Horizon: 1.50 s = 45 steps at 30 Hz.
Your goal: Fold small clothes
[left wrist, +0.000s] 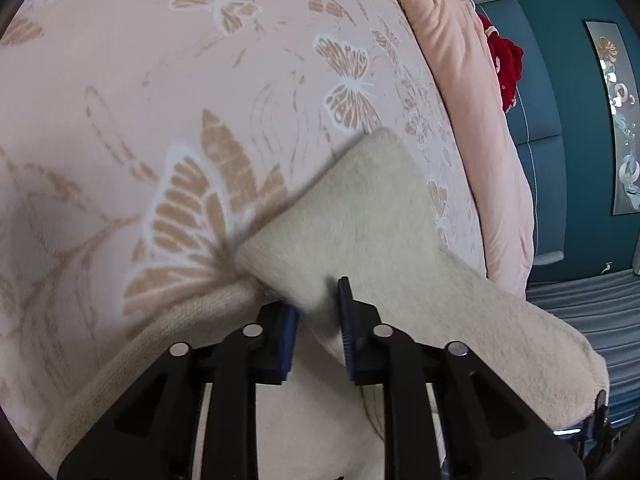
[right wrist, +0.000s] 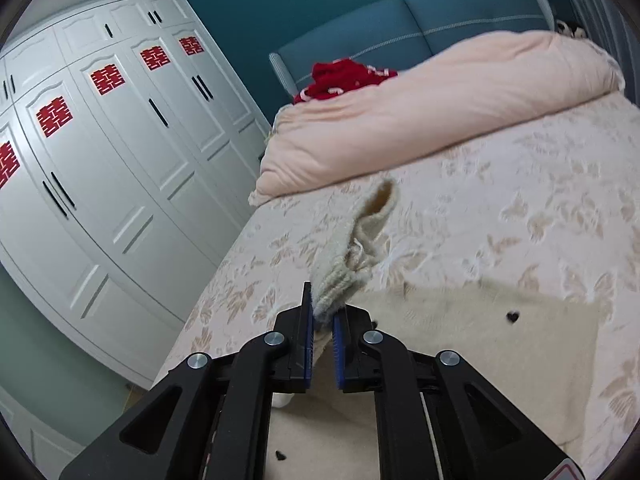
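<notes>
Right wrist: right claw [right wrist: 322,316] tilted down, pinching sleeve [right wrist: 340,276].

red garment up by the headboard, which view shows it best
The right wrist view: the red garment lies in plain sight behind the pink duvet, against the blue headboard. The left wrist view catches only a squeezed strip of it at the frame's right edge, partly hidden by the duvet.
</notes>
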Motion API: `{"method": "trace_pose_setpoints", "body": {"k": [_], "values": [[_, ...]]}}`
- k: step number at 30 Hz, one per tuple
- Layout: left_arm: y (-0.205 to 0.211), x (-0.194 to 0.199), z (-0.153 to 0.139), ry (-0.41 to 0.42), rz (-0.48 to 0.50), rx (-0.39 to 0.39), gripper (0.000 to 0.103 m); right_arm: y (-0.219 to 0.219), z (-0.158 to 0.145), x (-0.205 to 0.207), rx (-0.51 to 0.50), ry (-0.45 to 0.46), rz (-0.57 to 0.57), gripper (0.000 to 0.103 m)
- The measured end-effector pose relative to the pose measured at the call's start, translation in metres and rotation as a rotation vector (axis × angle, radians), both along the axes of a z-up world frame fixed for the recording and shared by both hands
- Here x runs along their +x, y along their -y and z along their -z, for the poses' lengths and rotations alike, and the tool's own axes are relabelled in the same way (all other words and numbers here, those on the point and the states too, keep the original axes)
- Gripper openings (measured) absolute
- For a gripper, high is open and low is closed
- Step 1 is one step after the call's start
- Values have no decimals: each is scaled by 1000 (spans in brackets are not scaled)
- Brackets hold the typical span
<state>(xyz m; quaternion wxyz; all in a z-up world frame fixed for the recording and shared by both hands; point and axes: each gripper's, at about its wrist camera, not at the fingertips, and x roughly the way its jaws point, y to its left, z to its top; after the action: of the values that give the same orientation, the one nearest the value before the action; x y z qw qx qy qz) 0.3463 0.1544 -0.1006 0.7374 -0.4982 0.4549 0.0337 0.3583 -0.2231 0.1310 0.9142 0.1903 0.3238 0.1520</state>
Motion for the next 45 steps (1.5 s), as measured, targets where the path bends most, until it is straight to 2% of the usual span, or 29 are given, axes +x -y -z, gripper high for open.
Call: {"method": "trace_pose_setpoints", "body": {"k": [2,3,5,6,8,9,10,12,15,16,18,19,21,22,23,24,26,27,29,32,35,38,39,42,44,45], "values": [[3,3,-3,9,12,46,16,27,7,-5,-32,-5,47,8],[6,4,-3,9,29,74,16,41,24,-8,-44,-37,81,8],[13,5,4,-12,63,125,14,74,82,-12,-66,-151,165,8],[15,5,11,-28,73,140,11,91,122,-14,-71,-237,206,8],[16,0,19,-24,73,141,11,117,192,-23,-27,-393,258,7],[17,-1,18,-13,77,160,11,129,215,-29,14,-438,281,7],[20,-1,16,-5,90,185,11,136,227,-34,61,-443,293,7],[24,-3,13,9,113,230,11,143,226,-41,148,-397,305,6],[26,-6,16,33,131,255,12,139,210,-42,143,-310,292,6],[28,-6,16,45,138,271,12,139,216,-40,119,-331,295,6],[36,-8,14,73,170,341,12,139,243,-38,85,-429,292,4],[40,-9,12,89,192,387,12,143,248,-45,114,-413,294,4],[48,-13,11,132,230,470,13,149,241,-56,157,-399,327,9],[52,-17,11,164,244,510,13,150,234,-62,138,-393,358,11],[54,-20,12,194,253,538,13,148,223,-68,86,-377,395,18],[54,-23,14,220,248,541,13,143,208,-74,17,-340,429,19],[47,-26,18,253,219,484,14,122,182,-76,-31,-253,383,19],[44,-27,20,265,207,457,14,104,172,-69,-39,-232,322,18],[39,-30,23,293,193,423,15,51,164,-40,-67,-245,144,18],[39,-31,24,308,189,417,15,-45,177,8,-84,-292,-116,18],[41,-31,26,316,191,428,15,-128,207,57,-103,-338,-243,18],[41,-31,28,322,192,432,15,-178,234,93,-111,-397,-269,17],[42,-31,29,324,192,436,15,-187,238,103,-137,-397,-259,9],[42,-30,30,332,193,439,15,-181,238,124,-156,-370,-199,0],[42,-30,31,336,193,440,15,-156,227,128,-120,-351,-124,4],[42,-30,31,337,193,440,15,-140,220,123,-95,-330,-93,13]]}}
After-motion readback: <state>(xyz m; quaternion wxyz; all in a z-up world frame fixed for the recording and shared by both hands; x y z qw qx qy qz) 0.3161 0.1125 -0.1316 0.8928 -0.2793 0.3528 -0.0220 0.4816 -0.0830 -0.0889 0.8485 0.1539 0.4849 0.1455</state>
